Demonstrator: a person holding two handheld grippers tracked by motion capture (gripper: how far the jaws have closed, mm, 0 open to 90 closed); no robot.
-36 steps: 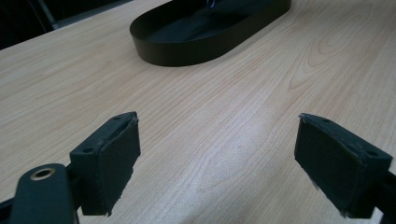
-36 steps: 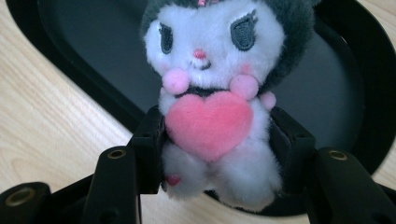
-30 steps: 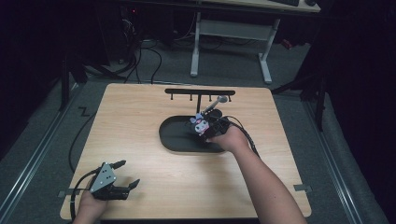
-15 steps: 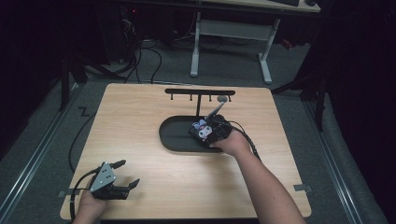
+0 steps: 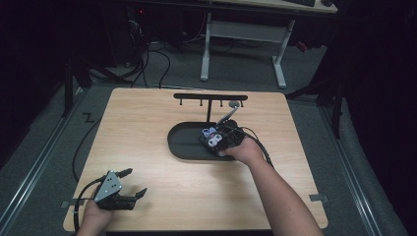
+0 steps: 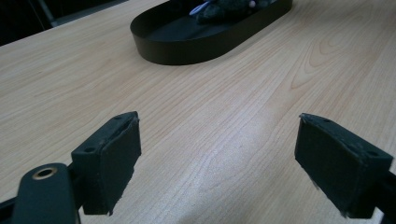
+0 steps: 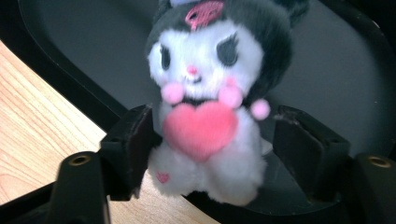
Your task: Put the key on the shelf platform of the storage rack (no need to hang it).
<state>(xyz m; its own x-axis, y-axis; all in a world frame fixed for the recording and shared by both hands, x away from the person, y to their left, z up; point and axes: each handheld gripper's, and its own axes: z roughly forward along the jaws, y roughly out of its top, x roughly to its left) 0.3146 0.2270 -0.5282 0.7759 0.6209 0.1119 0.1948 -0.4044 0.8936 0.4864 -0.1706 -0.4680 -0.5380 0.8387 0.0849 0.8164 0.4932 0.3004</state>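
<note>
High view, right gripper (image 5: pixel 212 140) over the black tray (image 5: pixel 184 147) on the desk (image 5: pixel 147 123), left gripper (image 5: pixel 132 183) idle, fingers spread wide, right gripper view, plush toy (image 7: pixel 205 107) upright, facing the camera, at the tray's rim, fingers just opening, right finger (image 7: pixel 310 149) clear of it.

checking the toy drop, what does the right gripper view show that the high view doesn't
Right gripper view: the plush toy's face and pink heart, close up at the black tray's rim. It sits between the jaws of the right hand-held gripper, which have just been opening; the right pad stands apart from it.
High view: the left hand-held gripper, open at the near left, and the black rack behind the tray.
Both: tray and wooden table.
</note>
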